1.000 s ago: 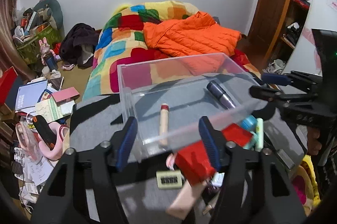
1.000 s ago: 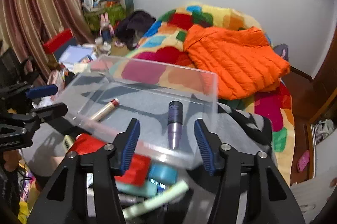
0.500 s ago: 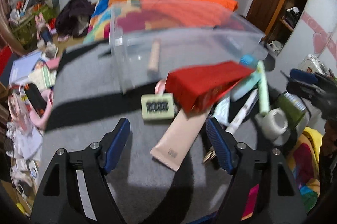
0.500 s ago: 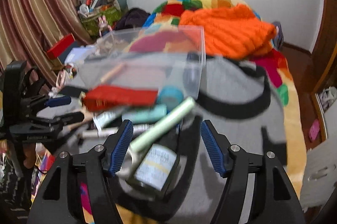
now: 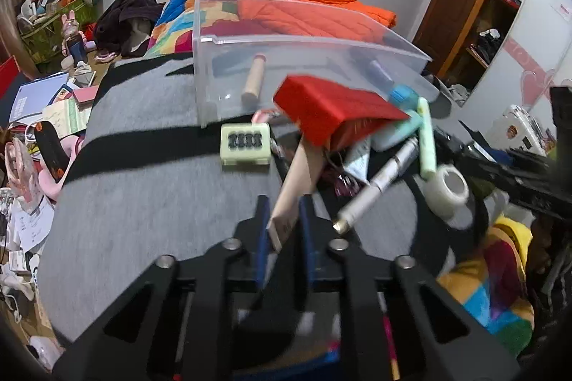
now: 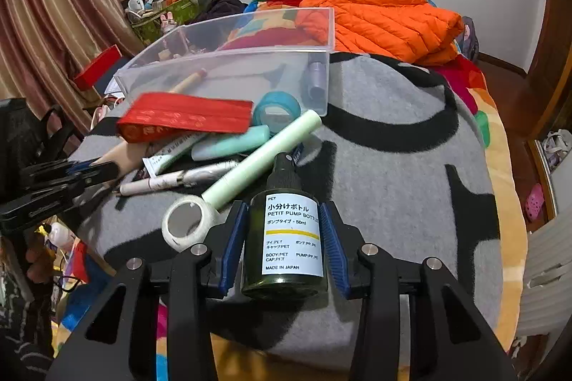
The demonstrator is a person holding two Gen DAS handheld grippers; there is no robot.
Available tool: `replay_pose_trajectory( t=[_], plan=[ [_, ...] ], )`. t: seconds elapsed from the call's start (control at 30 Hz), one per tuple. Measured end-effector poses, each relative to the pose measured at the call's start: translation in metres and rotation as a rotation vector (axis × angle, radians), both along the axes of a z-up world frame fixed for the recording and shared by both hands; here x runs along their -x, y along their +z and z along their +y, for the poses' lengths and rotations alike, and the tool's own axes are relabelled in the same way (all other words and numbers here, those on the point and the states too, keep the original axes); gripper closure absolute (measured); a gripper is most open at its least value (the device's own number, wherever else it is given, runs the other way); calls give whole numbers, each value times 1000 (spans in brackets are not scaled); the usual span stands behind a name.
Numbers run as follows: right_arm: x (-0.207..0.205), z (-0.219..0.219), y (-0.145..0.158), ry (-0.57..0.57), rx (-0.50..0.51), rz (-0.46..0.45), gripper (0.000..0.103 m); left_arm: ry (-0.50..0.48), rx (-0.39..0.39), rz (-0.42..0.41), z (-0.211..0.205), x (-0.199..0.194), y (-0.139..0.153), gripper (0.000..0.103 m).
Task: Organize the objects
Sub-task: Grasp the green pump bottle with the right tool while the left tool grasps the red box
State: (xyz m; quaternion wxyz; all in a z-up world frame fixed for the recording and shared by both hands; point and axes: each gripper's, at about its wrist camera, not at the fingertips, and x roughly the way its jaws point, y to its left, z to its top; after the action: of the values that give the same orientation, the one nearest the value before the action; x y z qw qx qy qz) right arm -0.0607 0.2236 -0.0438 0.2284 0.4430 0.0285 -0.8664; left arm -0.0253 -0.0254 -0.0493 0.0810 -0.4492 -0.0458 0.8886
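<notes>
Left wrist view: left gripper [image 5: 284,230] is pointing steeply down at lower centre, jaws pinching the flat end of the beige tube [image 5: 296,180], which is slanting up under the red box [image 5: 332,111]. Clear bin [image 5: 286,48] is sitting at upper centre. Right wrist view: right gripper [image 6: 284,239] is angling down at lower centre, jaws closing around the dark pump bottle [image 6: 286,238]; whether the pads are touching the bottle is unclear.

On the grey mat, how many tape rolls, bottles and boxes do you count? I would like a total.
Tape rolls: 2 (teal roll, white roll)
Bottles: 1 (dark green bottle)
Boxes: 2 (clear box, red box)
Total: 5
</notes>
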Motion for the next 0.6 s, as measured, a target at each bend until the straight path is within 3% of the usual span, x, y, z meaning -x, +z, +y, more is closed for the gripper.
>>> replay_pose_trajectory(
  t=[0.2, 0.33, 0.4, 0.5, 0.57, 0.6],
  plan=[
    [-7, 11, -1, -25, -15, 17, 64, -5, 99, 3, 8, -27, -2, 96],
    [-8, 15, -2, -33, -24, 15, 64, -8, 137, 2, 10, -19, 3, 95],
    [-8, 16, -2, -37, -22, 12, 64, -12, 120, -10, 8, -11, 6, 94],
    [-8, 18, -1, -37, -17, 8, 64, -17, 76, 21, 3, -3, 21, 80],
    [-7, 19, -2, -36, -15, 3, 64, -32, 56, 55, 4, 2, 33, 57],
    [-6, 19, -2, -36, -12, 0, 64, -45, 58, 75, 6, 5, 38, 51]
  ],
)
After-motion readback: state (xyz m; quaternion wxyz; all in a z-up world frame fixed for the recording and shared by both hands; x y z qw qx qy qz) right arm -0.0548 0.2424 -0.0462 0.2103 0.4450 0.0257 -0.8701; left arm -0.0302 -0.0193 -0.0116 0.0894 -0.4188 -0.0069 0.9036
